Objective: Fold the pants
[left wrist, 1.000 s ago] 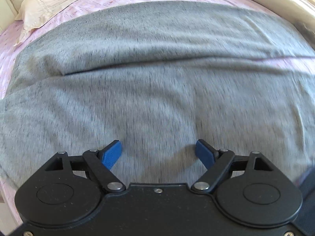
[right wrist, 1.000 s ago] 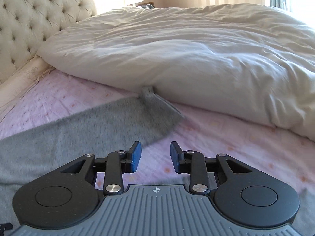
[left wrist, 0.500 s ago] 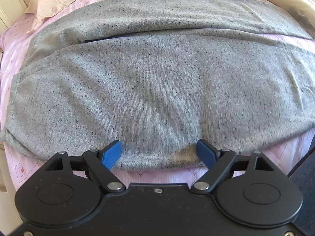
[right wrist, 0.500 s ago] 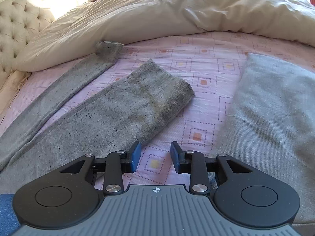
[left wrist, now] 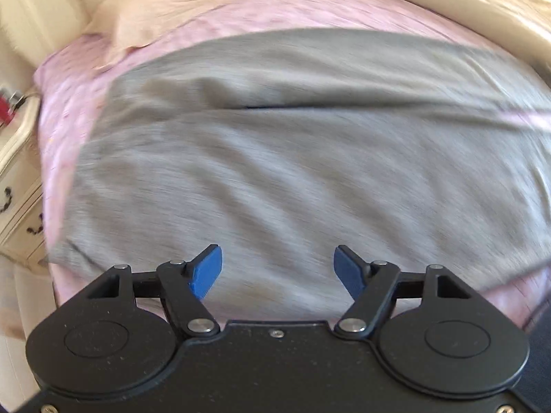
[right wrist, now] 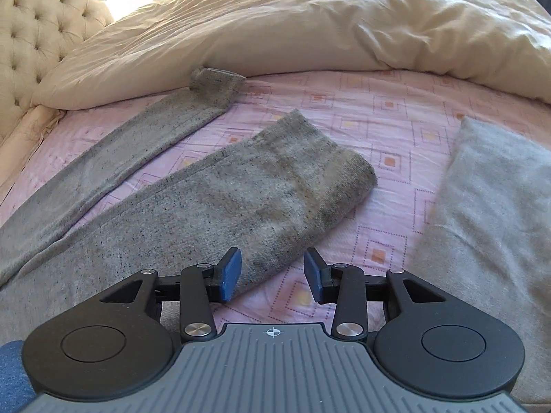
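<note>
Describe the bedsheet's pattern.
Pink sheet with dotted squares around orange centres; clearest in the right wrist view.

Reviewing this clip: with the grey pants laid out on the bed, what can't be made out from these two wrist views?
- Left wrist: motion blur smears the pants; the near hem hides behind the open left gripper.
- Right wrist: the waist end runs off the left edge; only the two legs show.
- Right wrist: the open right gripper covers the sheet below it.
</note>
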`<state>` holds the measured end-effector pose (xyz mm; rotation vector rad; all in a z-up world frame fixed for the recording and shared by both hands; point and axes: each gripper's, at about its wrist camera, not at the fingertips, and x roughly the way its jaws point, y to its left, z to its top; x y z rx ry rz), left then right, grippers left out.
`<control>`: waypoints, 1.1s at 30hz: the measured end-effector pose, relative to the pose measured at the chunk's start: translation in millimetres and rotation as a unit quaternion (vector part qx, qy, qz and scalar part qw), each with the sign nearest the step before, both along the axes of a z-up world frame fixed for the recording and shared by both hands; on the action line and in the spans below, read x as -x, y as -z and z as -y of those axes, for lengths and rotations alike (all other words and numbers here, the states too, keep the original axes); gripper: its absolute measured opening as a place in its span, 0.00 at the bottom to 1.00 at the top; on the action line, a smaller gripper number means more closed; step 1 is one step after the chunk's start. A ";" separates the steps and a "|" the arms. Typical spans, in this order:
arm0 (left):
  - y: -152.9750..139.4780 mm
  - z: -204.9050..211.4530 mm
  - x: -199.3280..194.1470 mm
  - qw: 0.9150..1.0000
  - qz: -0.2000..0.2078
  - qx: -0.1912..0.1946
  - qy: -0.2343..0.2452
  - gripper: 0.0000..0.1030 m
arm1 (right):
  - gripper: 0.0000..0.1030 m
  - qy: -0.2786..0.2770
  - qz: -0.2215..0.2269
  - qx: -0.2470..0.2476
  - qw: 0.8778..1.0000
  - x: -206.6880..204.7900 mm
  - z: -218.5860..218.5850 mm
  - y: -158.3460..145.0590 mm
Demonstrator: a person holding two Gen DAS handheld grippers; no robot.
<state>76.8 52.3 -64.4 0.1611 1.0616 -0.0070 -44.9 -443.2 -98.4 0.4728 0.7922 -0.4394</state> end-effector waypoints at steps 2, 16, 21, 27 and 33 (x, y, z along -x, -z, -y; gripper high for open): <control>-5.4 -26.0 -15.8 1.000 0.008 -0.006 -0.021 0.72 | 0.38 -0.015 0.003 0.024 1.000 -7.8 -8.6 -9.5; -3.5 -175.6 -145.2 0.991 0.016 0.024 -0.129 0.72 | 0.38 -0.174 0.040 0.099 0.979 -113.3 -94.6 -72.8; 25.9 -204.2 -175.1 0.991 -0.010 0.027 -0.133 0.72 | 0.38 -0.211 0.045 0.087 0.973 -151.8 -128.3 -70.2; 44.3 -226.5 -190.6 0.991 -0.007 0.056 -0.124 0.88 | 0.38 -0.248 0.032 0.072 0.965 -177.9 -164.7 -56.1; 51.8 -233.5 -194.1 0.986 -0.012 0.101 -0.129 0.92 | 0.38 -0.272 0.018 0.065 0.960 -186.3 -186.0 -42.2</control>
